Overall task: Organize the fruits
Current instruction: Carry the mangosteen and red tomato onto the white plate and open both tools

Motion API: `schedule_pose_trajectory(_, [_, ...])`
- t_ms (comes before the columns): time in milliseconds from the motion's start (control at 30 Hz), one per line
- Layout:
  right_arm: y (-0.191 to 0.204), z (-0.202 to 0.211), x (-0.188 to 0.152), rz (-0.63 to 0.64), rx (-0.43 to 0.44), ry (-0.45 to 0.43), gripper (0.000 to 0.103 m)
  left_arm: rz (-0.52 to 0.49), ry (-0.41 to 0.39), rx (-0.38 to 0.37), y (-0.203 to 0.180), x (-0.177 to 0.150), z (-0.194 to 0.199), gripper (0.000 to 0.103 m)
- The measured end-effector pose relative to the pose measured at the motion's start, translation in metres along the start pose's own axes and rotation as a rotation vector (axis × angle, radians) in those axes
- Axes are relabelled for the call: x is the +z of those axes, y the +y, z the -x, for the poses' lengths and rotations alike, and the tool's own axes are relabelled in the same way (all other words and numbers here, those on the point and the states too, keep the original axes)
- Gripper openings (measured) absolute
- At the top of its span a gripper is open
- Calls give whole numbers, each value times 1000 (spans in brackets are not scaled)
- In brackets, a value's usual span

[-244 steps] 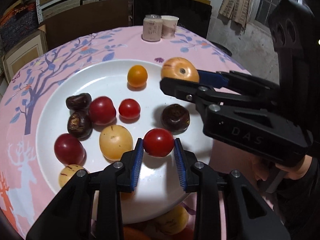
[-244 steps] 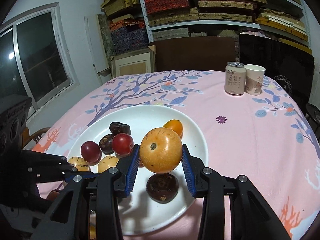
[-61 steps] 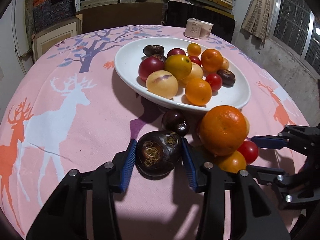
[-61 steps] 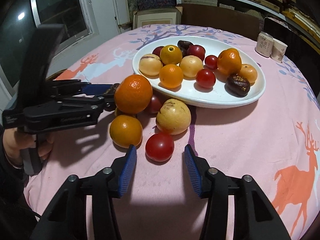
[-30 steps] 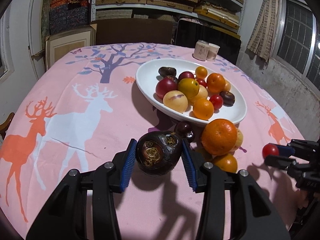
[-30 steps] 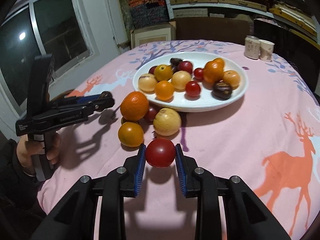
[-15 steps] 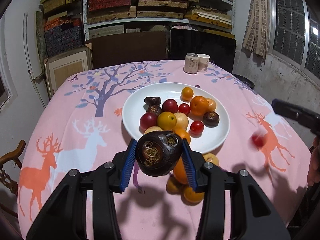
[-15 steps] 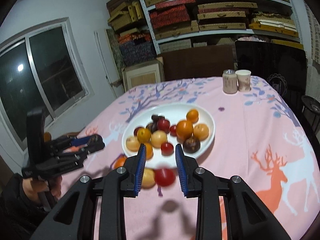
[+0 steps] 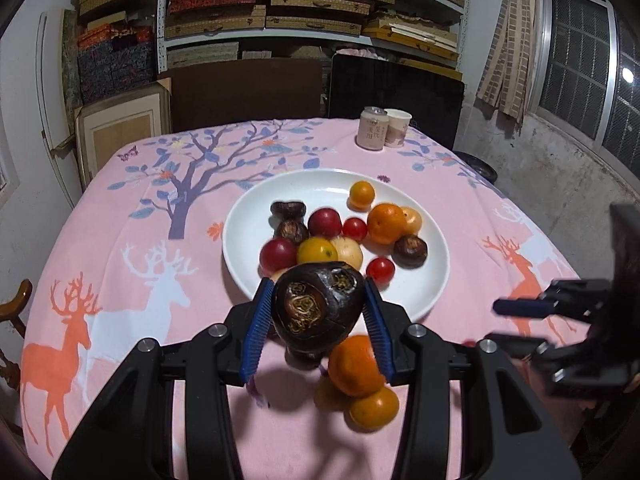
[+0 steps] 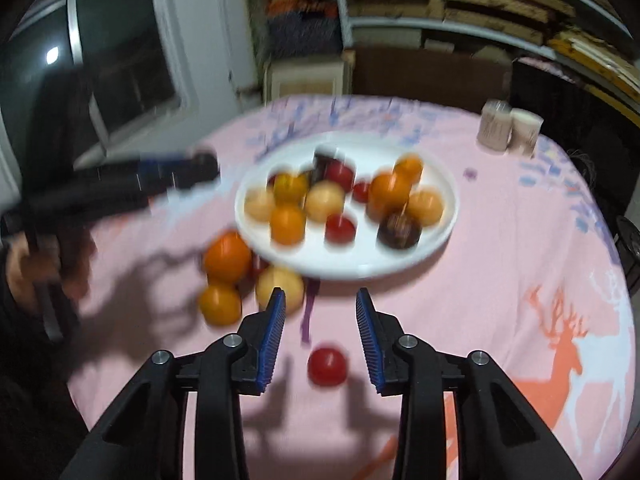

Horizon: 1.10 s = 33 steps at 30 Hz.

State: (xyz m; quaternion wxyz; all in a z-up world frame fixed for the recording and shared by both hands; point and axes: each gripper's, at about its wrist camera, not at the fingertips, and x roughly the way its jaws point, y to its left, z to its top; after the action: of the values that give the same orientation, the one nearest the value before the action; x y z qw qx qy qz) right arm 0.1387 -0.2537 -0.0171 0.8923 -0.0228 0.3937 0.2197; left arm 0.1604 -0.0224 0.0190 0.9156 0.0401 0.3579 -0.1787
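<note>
Your left gripper is squeezing a big dark purple-brown round fruit between its blue pads, and the fruit is held up in the air, in front of the near edge of the big white round plate. The plate sits on the pink tablecloth with deer and tree pictures and holds many small fruits: red ones, orange ones, yellow ones and dark ones. Just below the held fruit, beside the plate's near edge, a big orange round fruit rests on a smaller orange fruit. Your right gripper has its fingers spread apart with nothing between them. A small red round tomato lies on the cloth under the gap, not touching either pad; this view is blurry. At the far side of the table, a pale drink can and a paper cup stand side by side.
</note>
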Motion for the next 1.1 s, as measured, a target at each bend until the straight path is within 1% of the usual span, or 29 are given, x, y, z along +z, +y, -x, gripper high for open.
schedule_pose_trajectory(67, [7,-11,-14,47,-37,33,37,-3,5,0,0,-7,2,44])
schedule_pose_trajectory(133, [9,-21,-19,54,-47,61,37,5,5,1,2,-14,6,44])
schedule_pose_trajectory(167, [9,-26,-20,49,-43,71,39,10,10,-1,2,-16,7,44])
schedule_pose_trajectory(267, [7,-34,-18,39,-84,81,39,14,15,4,4,-23,9,44])
schedule_pose_trajectory(467, [-5,-48,-16,20,-109,116,39,8,23,6,3,-29,12,44])
schedule_pose_trajectory(500, [-7,-51,-16,14,-110,119,38,8,24,6,3,-29,12,44])
schedule_pose_trajectory(567, [-11,-52,-18,-3,-114,123,32,8,21,5,3,-30,13,44])
schedule_pose_trajectory(633, [-13,-48,-18,-25,-104,116,31,7,22,6,3,-29,12,44])
schedule_pose_trajectory(767, [-13,-35,-15,-60,-71,71,30,6,18,4,2,-28,12,44])
schedule_pose_trajectory(867, [-11,-16,-4,-69,-40,-10,30,-2,17,1,0,-22,10,44])
schedule_pose_trajectory(967, [-14,4,18,-76,-44,-113,30,-13,7,4,0,-5,8,44])
schedule_pose_trajectory(1100, [-25,16,53,-113,-60,-211,30,-21,-8,5,-1,28,-2,44])
